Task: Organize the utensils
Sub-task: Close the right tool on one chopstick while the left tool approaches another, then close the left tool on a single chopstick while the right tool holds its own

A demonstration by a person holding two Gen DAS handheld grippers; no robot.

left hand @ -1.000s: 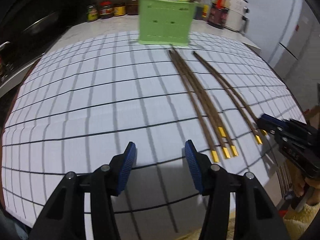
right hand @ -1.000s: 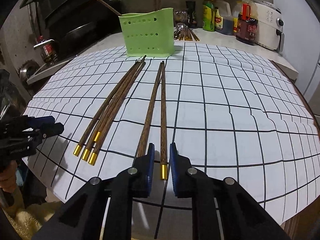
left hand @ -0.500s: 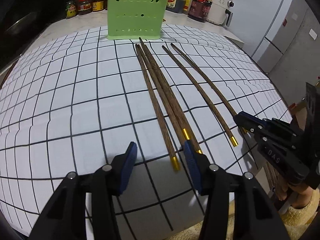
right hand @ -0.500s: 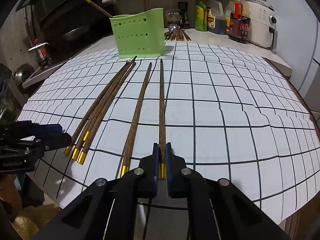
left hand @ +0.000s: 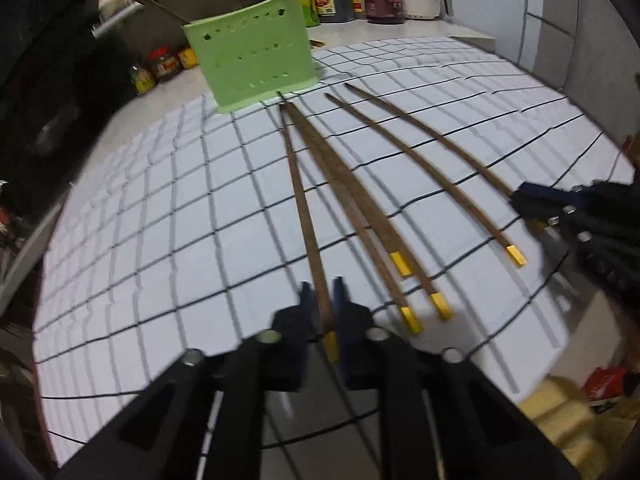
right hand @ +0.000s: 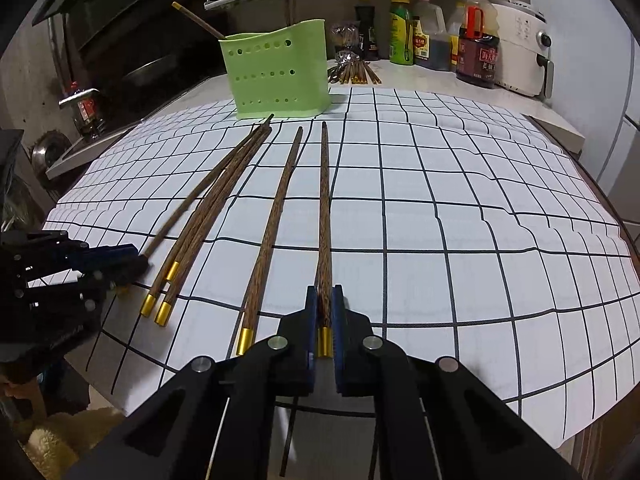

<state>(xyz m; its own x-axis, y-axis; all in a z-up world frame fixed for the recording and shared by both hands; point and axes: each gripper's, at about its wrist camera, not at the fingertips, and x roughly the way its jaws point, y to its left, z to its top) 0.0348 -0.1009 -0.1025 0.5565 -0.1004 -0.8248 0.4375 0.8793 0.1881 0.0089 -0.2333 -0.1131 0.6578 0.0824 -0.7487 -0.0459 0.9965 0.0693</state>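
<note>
- Chopsticks: six dark wooden ones with gold-capped ends lie on a white sheet with a black grid (right hand: pixel 460 208), tips toward a green perforated holder (right hand: pixel 278 70) at the far edge of the sheet.
- The left gripper (left hand: pixel 323 304) pinches the leftmost chopstick (left hand: pixel 304 204) near its gold cap, blue pads pressed on both sides of the wood.
- Three chopsticks (left hand: pixel 352 196) lie bunched just right of it, their tips converging close to the holder's base.
- The right gripper (right hand: pixel 325 308) has its jaws squeezed on the rightmost chopstick (right hand: pixel 325 208), just above the gold cap.
- Beside it, to the left, lies a lone chopstick (right hand: pixel 272 220), untouched and slightly angled.
- The holder stands upright, with one chopstick (right hand: pixel 198 20) already leaning out of its top.
- Bottles (right hand: pixel 440 40) and a white appliance (right hand: pixel 524 52) stand on the counter behind the sheet.
</note>
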